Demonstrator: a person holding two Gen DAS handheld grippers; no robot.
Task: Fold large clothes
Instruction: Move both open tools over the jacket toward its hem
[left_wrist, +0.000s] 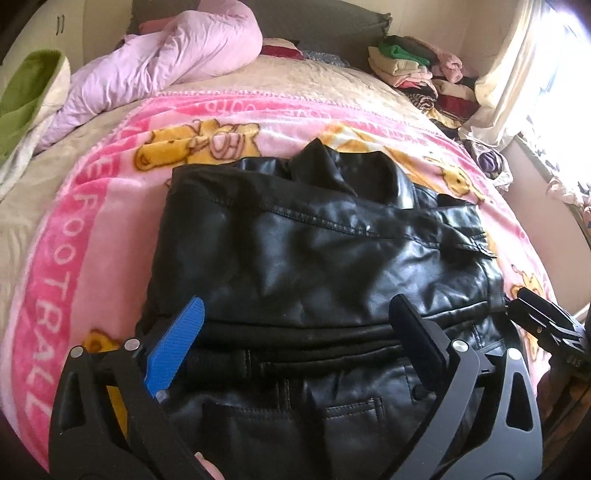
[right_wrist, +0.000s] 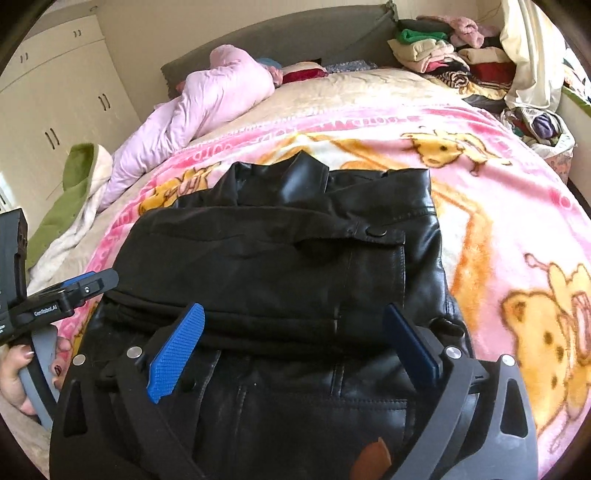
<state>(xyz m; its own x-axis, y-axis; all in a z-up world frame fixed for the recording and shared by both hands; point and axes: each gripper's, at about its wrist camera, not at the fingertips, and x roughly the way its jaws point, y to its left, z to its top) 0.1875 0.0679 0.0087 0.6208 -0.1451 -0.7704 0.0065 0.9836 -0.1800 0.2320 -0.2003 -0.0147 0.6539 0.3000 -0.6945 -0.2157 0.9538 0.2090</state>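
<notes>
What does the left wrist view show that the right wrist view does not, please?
Only the left wrist view shows the jacket's chest pocket and the right gripper at its edge. Only the right wrist view shows the wardrobe doors, the hand holding the left gripper, and a snap flap. Both show the folded black leather jacket on the pink blanket, with open jaws over it.

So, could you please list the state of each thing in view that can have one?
black leather jacket: partly folded, lying on the pink blanket
left gripper: open, empty, over the jacket's folded edge
right gripper: open, empty, over the same fold
lilac duvet: crumpled
clothes pile: folded and stacked
wardrobe doors: closed
</notes>
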